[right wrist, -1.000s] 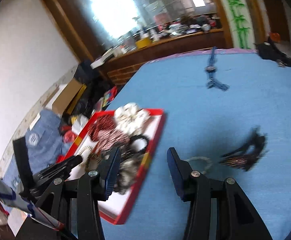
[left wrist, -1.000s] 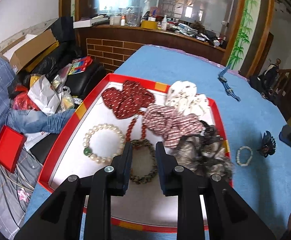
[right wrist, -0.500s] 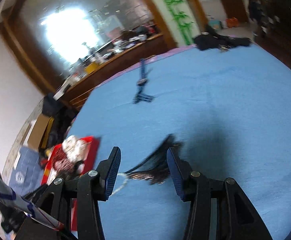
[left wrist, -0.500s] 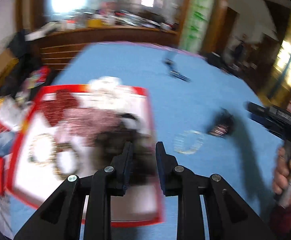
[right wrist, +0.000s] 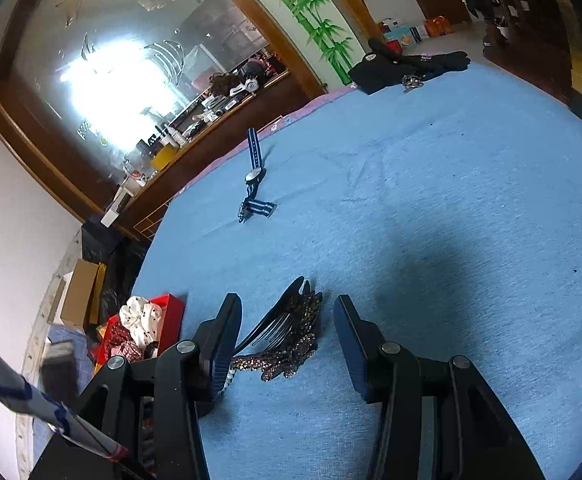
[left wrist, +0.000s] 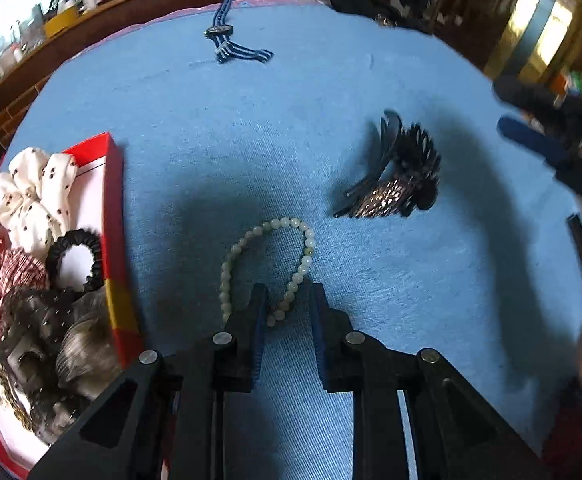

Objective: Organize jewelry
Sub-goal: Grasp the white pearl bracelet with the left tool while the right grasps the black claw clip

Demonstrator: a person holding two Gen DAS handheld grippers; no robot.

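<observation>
Between the closing left gripper [left wrist: 287, 300] jaws lies the pale green beaded bracelet [left wrist: 267, 264], not yet pinched. Right gripper [right wrist: 287, 332], spread, straddles the black sequinned hair claw [right wrist: 287, 340] on blue cloth [right wrist: 431, 200].

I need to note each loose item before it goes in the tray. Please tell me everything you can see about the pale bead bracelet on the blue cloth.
The pale bead bracelet is a single loop of small round whitish-green beads that look like jade or stone. It lies flat on the blue cloth, pulled into a long oval, outside the red tray and apart from the black hair claw. Its near end lies between the jaws of the left gripper, which are closing on it; whether the pads touch the beads is unclear.
</observation>
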